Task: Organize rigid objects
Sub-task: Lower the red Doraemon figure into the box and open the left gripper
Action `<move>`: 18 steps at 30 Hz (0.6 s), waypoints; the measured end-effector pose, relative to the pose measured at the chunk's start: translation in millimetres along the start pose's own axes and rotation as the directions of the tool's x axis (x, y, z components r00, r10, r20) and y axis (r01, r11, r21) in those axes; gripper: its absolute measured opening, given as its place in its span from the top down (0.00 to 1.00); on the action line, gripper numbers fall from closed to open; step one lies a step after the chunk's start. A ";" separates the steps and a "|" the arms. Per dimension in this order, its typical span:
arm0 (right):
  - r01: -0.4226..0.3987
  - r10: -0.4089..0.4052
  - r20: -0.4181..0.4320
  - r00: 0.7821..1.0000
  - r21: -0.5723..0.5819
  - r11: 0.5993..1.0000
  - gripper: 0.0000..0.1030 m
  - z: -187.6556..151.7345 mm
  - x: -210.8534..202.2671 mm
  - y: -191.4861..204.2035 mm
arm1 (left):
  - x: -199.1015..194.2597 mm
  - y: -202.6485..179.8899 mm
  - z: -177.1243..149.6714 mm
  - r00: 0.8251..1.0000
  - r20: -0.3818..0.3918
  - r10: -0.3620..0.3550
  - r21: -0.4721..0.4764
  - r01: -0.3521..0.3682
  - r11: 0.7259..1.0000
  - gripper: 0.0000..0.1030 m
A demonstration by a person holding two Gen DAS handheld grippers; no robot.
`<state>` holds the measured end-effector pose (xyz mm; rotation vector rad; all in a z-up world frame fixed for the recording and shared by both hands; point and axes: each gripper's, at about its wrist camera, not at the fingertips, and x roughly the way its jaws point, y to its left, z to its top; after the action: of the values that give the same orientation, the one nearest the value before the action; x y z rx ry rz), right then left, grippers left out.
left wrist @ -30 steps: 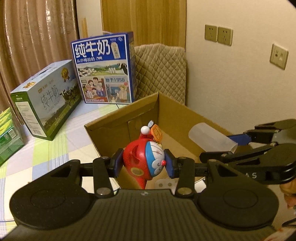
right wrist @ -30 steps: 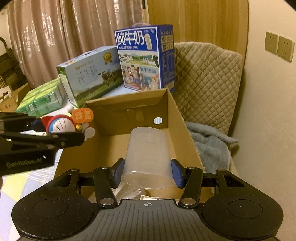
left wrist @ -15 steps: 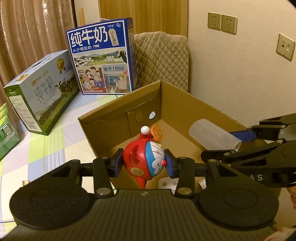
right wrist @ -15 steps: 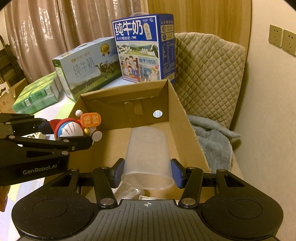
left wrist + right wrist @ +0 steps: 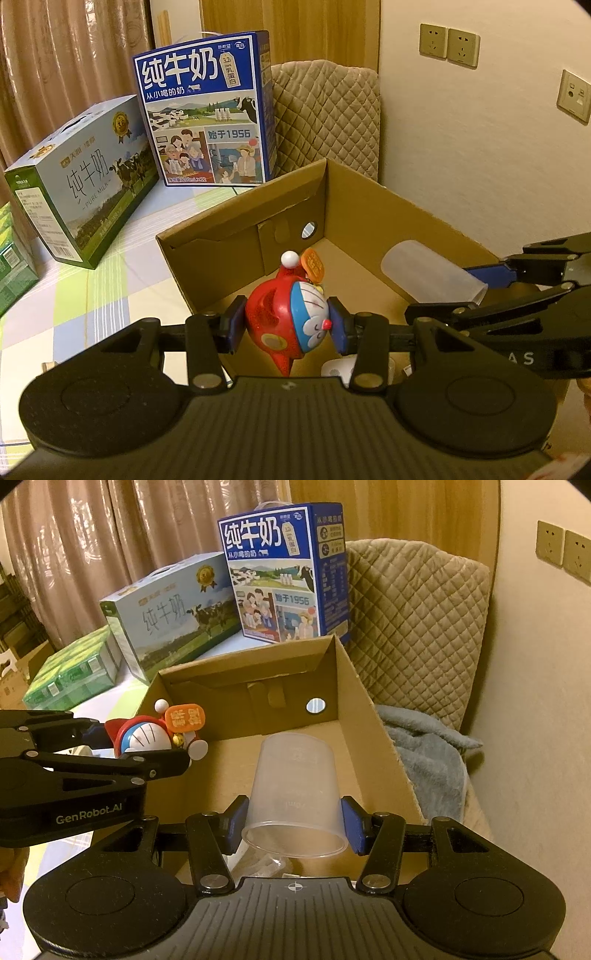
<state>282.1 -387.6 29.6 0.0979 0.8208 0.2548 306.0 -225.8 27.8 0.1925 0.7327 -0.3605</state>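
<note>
On the counter [image 5: 110,280] the cardboard box [image 5: 373,716] stands open. Our left tongs [image 5: 287,328] grip the toy [image 5: 291,325], our right tongs [image 5: 293,821] the plastic cup [image 5: 295,794]; both not yet dropped inside.

The cardboard box [image 5: 373,716] is open on top, and its far floor is bare. Two milk cartons [image 5: 207,110] stand behind its back wall.
</note>
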 end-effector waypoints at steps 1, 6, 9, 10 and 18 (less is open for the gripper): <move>-0.001 0.001 0.000 1.000 0.001 1.000 0.51 0.3 0.1 0.0 | 0.0 0.1 0.0 1.000 0.001 0.002 0.000 -0.002 1.000 0.61; -0.002 0.002 0.003 1.000 0.006 1.000 0.51 0.0 -0.5 -0.1 | -2.8 1.8 2.5 1.000 0.021 0.007 -0.003 -0.007 1.000 0.61; -0.003 0.003 0.005 1.000 0.008 1.000 0.51 -0.1 -1.7 0.7 | -8.8 4.1 6.6 0.999 0.038 0.008 -0.012 -0.007 1.000 0.61; -0.004 0.004 0.006 1.000 0.009 1.000 0.51 -0.1 -2.0 0.9 | -11.0 5.3 8.1 0.999 0.044 0.009 -0.016 -0.008 1.000 0.61; -0.008 0.008 0.005 1.000 0.021 1.000 0.51 -1.3 -3.7 1.2 | -26.2 13.5 9.0 0.998 0.066 0.020 -0.035 -0.017 0.999 0.61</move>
<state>278.6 -387.5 31.6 0.1214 0.8189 0.2530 298.8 -209.4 52.9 0.1543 0.6706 -0.3350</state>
